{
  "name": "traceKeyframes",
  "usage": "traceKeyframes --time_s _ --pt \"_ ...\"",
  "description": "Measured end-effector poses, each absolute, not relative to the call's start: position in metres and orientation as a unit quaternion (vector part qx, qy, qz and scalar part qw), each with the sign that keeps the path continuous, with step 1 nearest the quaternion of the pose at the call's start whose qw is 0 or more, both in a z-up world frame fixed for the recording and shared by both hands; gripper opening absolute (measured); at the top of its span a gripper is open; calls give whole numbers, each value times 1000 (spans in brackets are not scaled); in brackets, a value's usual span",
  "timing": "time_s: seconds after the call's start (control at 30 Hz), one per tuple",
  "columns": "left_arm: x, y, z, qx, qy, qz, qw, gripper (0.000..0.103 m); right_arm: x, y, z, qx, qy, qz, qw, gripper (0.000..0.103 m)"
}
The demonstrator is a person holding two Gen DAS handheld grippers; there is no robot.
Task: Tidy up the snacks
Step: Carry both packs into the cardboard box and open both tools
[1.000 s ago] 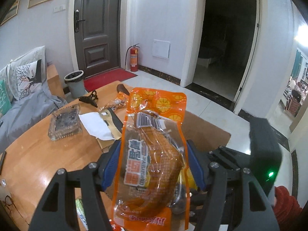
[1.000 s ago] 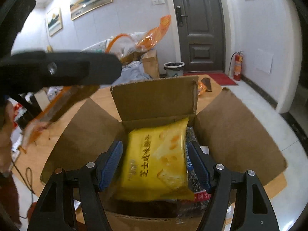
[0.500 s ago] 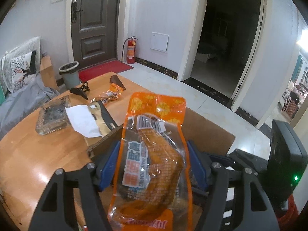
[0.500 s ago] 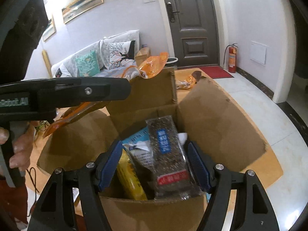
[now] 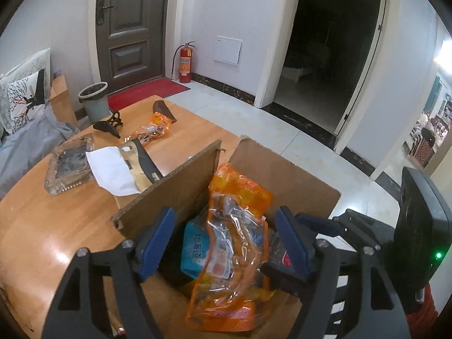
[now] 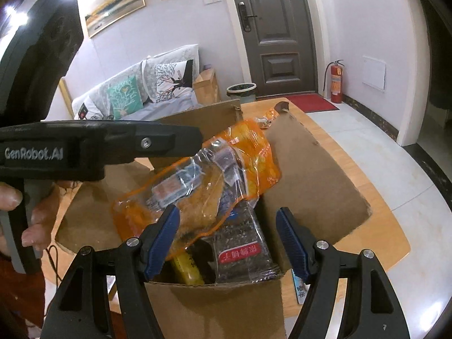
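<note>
Now orange packet [image 5: 234,240] rests atop open box [image 5: 285,175], claws apart.

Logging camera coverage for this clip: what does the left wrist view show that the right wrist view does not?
Only the left wrist view shows the glass ashtray, the white paper and the dark doorway. Only the right wrist view shows the sofa, the paintings and the yellow packet. Both show the cardboard box, the orange snack bag and the fire extinguisher.
</note>
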State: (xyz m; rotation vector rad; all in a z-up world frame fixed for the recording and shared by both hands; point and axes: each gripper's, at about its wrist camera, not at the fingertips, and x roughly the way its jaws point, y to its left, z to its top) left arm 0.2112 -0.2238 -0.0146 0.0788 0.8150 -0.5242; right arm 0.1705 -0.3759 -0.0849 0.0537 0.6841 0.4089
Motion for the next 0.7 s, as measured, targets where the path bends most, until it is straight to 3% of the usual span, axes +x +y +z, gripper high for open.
traceKeyframes --time_s 0.43,0.5,0.7 --pt "174 -187 17 43 368 -235 899 85 160 -360 -67 17 326 212 921 68" --pt "165 -175 24 39 363 -228 903 91 156 -353 -59 11 322 216 922 68" --pt "136 -135 42 31 340 -204 918 95 141 -329 -40 -5 301 231 925 75"
